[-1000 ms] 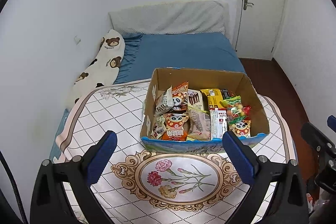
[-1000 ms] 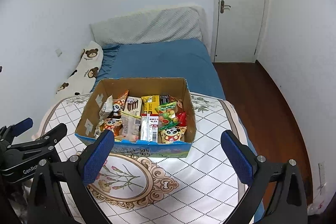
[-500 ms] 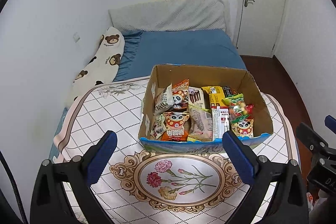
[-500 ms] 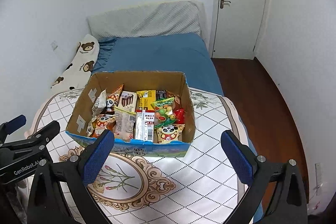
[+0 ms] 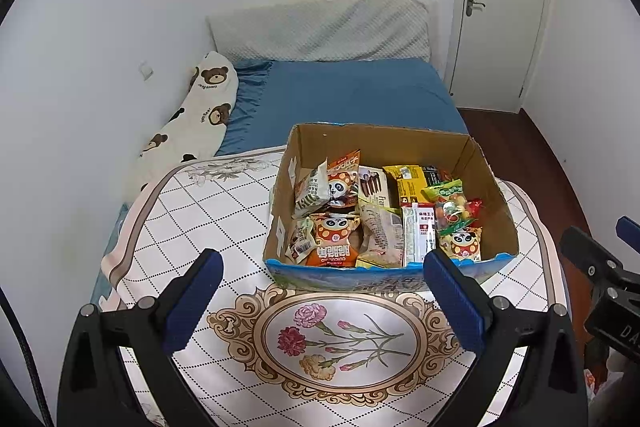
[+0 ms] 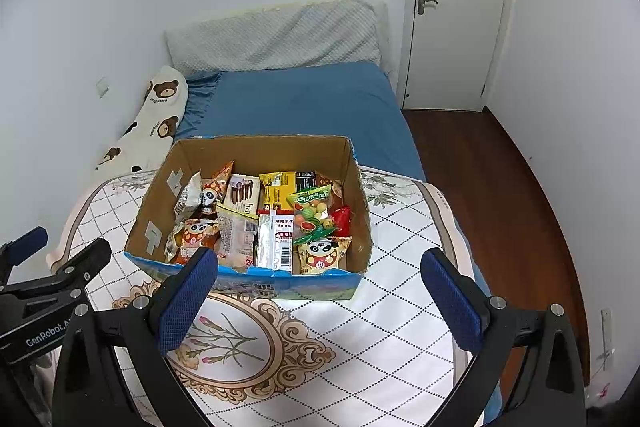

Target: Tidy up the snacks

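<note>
An open cardboard box (image 5: 380,143) (image 6: 260,151) stands on a table with a white patterned cloth (image 5: 208,211) (image 6: 400,307). It holds several snack packs, among them an orange panda bag (image 5: 334,239) (image 6: 196,233), a silver packet (image 5: 418,235) (image 6: 276,239) and a bag of coloured candy (image 5: 450,203) (image 6: 314,211). My left gripper (image 5: 324,301) is open and empty, in front of the box. My right gripper (image 6: 320,299) is open and empty, at the box's near wall.
A bed with a blue sheet (image 5: 344,95) and a bear-print pillow (image 5: 196,115) lies behind the table. A white door (image 6: 452,7) and a wooden floor (image 6: 492,187) are at the right. The other gripper shows at each view's edge, the right one (image 5: 600,275) and the left one (image 6: 44,291).
Both grippers have tilted or moved slightly, so the box sits a little higher and to the left in both views. Both stay open and empty.
</note>
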`<state>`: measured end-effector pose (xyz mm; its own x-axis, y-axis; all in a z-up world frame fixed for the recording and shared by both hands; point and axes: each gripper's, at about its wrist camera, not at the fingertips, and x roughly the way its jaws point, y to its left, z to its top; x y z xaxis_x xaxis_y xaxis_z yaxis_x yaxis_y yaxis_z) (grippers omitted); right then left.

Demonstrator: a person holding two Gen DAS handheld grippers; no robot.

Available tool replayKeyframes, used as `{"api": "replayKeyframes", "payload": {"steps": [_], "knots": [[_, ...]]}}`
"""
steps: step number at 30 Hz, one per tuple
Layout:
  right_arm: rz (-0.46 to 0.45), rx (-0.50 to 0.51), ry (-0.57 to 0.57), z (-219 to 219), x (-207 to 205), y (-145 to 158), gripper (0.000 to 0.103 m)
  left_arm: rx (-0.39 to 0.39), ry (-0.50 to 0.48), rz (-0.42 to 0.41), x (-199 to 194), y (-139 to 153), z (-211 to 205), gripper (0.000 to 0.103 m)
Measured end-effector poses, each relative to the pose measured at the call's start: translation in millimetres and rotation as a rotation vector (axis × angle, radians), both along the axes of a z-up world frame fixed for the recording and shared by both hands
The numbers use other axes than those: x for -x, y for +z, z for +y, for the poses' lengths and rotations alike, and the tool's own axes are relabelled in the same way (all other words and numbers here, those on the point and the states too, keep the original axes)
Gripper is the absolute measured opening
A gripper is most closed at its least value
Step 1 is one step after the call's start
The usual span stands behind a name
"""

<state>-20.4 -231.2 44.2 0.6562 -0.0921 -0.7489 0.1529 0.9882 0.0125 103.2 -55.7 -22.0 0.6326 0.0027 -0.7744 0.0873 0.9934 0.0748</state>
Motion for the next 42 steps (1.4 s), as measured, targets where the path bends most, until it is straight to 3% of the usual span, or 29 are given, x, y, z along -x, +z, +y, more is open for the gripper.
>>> {"api": "replayKeyframes", "payload": {"steps": [42], "knots": [[-0.018, 0.0, -0.011, -3, 13, 11, 0.103, 0.003, -0.01, -0.028, 10, 20, -2, 0.103]]}}
